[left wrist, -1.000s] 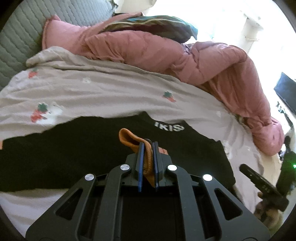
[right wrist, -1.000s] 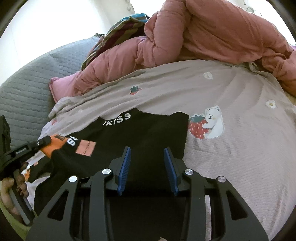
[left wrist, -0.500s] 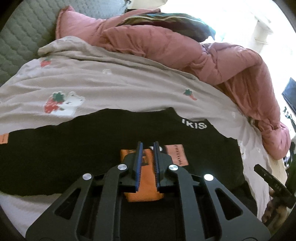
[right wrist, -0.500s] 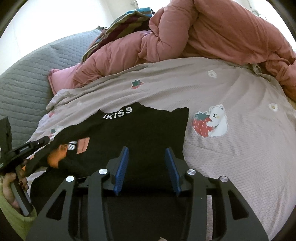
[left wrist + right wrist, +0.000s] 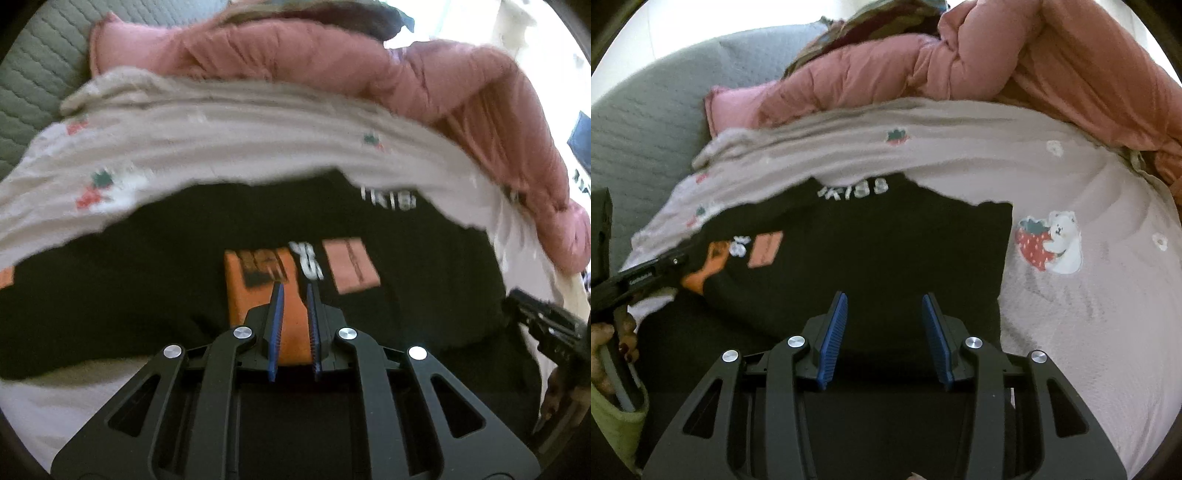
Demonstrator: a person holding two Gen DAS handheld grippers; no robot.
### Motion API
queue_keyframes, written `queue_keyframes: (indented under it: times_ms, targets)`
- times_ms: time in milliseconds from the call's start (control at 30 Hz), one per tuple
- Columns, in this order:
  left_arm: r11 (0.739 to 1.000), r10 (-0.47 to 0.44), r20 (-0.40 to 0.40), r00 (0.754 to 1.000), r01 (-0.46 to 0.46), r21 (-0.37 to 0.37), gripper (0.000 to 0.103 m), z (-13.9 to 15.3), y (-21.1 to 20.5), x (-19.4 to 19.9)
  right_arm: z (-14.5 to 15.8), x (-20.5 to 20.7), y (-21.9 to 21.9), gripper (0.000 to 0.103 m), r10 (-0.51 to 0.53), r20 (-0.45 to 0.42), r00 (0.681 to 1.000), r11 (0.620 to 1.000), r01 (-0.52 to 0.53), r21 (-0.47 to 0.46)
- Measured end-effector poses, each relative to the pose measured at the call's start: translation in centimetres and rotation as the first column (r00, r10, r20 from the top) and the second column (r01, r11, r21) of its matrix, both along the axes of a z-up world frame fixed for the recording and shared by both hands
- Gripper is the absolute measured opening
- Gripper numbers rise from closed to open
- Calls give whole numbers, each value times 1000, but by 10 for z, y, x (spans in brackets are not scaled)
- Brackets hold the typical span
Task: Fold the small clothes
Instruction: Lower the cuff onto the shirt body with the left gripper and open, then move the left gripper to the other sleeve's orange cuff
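A small black knit top (image 5: 871, 254) lies flat on a pale pink fleece blanket (image 5: 1089, 295) spread over the bed. White capital letters sit at its neckline; motion blur leaves only something like "KISS" legible. More white lettering, too smeared to read, sits on the chest between a salmon-pink rectangular patch (image 5: 351, 271) and an orange ribbed cuff (image 5: 258, 295) folded across the front. The cuff bears a dark printed block whose text cannot be made out.

The left gripper (image 5: 294, 291) has its blue ridged pads drawn close together, pinching the orange cuff between them down on the top. The right gripper (image 5: 884, 299) hovers over the black fabric near the hem with its blue ridged pads spread and nothing between them.

The blanket is printed with small strawberries and a white bear hugging a large strawberry (image 5: 1049, 243). Behind it are heaped a puffy, quilted dusty-pink duvet (image 5: 1015, 62) and a grey stitched headboard (image 5: 646, 122).
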State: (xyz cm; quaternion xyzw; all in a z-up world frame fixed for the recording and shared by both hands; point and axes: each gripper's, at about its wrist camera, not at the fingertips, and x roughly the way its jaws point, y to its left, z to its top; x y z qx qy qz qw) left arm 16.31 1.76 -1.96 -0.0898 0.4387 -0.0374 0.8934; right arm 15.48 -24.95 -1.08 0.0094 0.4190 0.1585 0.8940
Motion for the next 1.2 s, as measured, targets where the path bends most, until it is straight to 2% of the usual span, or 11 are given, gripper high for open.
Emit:
queue_keyframes:
  times_ms: [100, 267, 433, 500, 567, 700, 767, 833, 1100, 1167, 1200]
  targets:
    - [1000, 12, -70, 997, -12, 7, 5, -21, -3, 1, -10, 2, 3, 41, 9, -33, 999, 999, -10, -32]
    - [999, 11, -75, 997, -13, -32, 6, -26, 3, -6, -28, 9, -10, 41, -47, -97, 994, 995, 38, -95]
    - [998, 13, -78, 997, -18, -59, 7, -25, 9, -9, -36, 10, -20, 39, -55, -125, 991, 996, 46, -74]
    - [998, 12, -76, 997, -17, -57, 8, -21, 9, -11, -34, 8, -19, 43, -55, -120, 991, 996, 46, -72]
    - [998, 12, -74, 997, -16, -53, 11, -18, 10, -13, -29, 4, -19, 54, -45, -108, 993, 998, 40, -44]
    - [999, 19, -72, 997, -22, -48, 17, -13, 11, -16, -19, -3, -19, 56, -33, -83, 996, 999, 31, -22]
    - [998, 18, -70, 997, -22, -51, 27, -11, 12, -18, -16, -6, -18, 59, -30, -79, 996, 1000, 30, -9]
    - [999, 12, -70, 998, -16, -50, 30, -9, 10, -20, -14, -8, -18, 66, -31, -73, 997, 999, 31, -9]
    - [1000, -10, -49, 999, 9, -7, 55, 1, 5, -28, -6, -16, -11, 67, -19, -61, 998, 1000, 19, 0]
    - [1000, -7, -42, 999, 7, 0, 70, 4, 6, -30, -3, -17, -9, 67, -17, -57, 998, 1000, 17, 3]
    - [1000, -4, -41, 999, 4, 2, 73, 5, 6, -31, -2, -18, -8, 67, -17, -55, 998, 1000, 17, 2]
